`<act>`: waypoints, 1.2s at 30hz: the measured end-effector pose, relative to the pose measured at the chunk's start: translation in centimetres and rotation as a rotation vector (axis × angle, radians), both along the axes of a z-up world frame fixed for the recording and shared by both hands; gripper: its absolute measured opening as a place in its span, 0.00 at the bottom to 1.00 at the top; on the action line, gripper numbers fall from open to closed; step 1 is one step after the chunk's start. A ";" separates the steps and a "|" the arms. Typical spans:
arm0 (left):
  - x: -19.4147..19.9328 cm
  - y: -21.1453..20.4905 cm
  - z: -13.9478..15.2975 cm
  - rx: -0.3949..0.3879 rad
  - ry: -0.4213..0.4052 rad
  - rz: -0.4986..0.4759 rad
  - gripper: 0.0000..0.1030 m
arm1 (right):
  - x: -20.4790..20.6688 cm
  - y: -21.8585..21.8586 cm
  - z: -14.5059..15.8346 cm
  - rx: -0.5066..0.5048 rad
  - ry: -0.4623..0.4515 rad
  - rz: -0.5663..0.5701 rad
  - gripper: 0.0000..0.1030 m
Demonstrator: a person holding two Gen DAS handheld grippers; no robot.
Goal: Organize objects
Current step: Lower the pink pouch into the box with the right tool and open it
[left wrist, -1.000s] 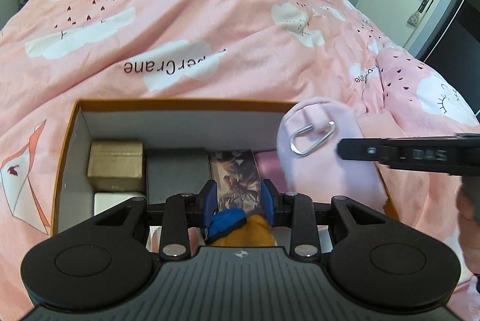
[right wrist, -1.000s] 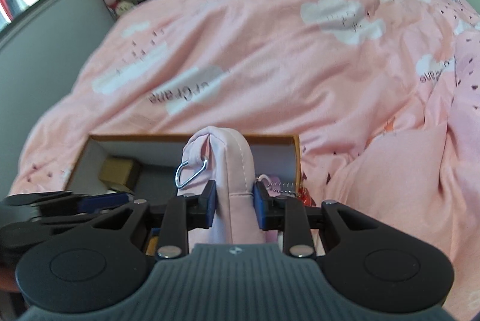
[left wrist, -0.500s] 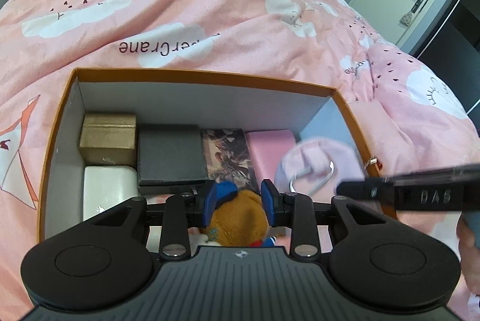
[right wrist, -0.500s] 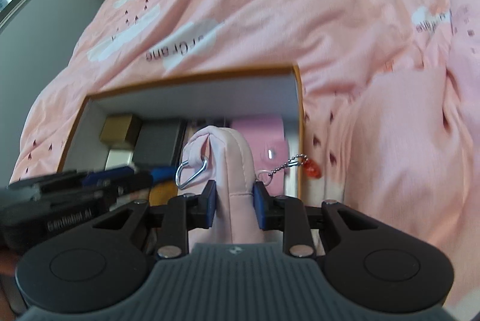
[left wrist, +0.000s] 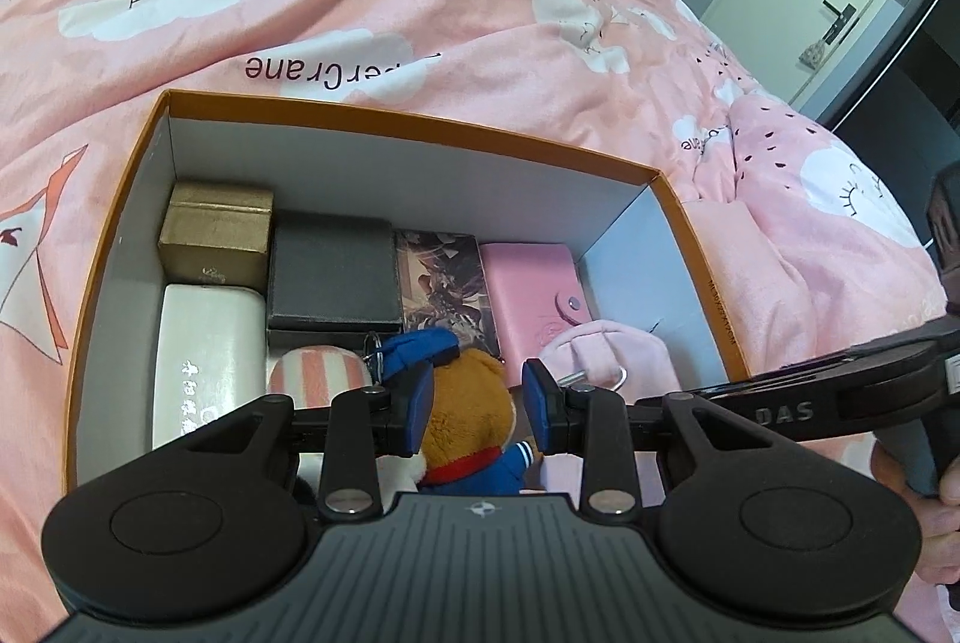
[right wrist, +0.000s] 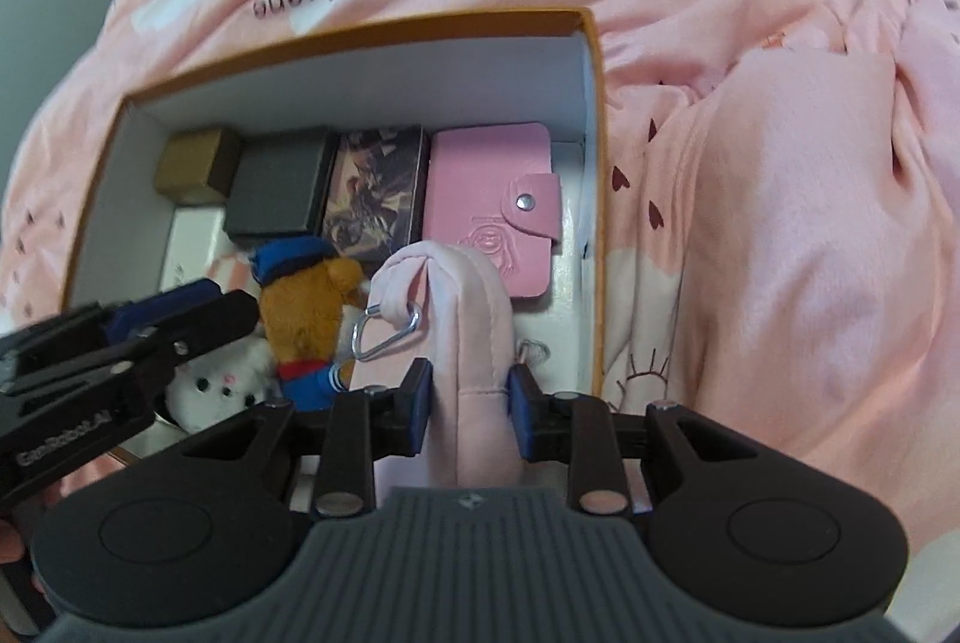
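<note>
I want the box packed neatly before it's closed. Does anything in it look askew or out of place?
Mostly tidy: the boxes and pink wallet lie flat in a row along the far wall. Only the bear and pink pouch stand out, each upright in a gripper rather than laid down. A white plush lies loose beside the bear.

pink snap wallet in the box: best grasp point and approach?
Judging by its pose, come from straight above and pinch the pink wallet across its far short end, near the box's back wall. It lies flat, hemmed by the picture card box on one side, and the pink pouch covers its near end.
</note>
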State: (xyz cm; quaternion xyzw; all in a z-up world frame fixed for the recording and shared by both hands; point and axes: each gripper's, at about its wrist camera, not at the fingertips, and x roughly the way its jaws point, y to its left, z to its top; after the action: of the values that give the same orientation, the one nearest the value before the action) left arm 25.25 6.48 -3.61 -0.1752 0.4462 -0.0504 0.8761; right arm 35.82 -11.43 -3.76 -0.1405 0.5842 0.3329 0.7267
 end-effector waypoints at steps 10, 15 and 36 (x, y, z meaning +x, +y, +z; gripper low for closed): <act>-0.1 0.0 -0.2 -0.019 0.006 0.003 0.36 | -1.2 1.4 0.4 -0.111 -0.061 0.180 0.43; -0.1 0.1 -0.4 -0.019 0.015 0.010 0.36 | -2.1 1.7 0.7 -0.128 -0.103 0.290 0.41; 0.2 0.1 -0.9 -0.036 0.028 0.015 0.39 | -0.3 6.3 -2.9 -0.179 -0.184 0.446 0.13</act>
State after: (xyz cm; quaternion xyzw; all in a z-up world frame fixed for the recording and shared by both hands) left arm 25.48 6.55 -4.49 -0.1951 0.4562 -0.0494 0.8668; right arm 35.52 -5.17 -6.69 -0.3594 0.4974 0.4177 0.6701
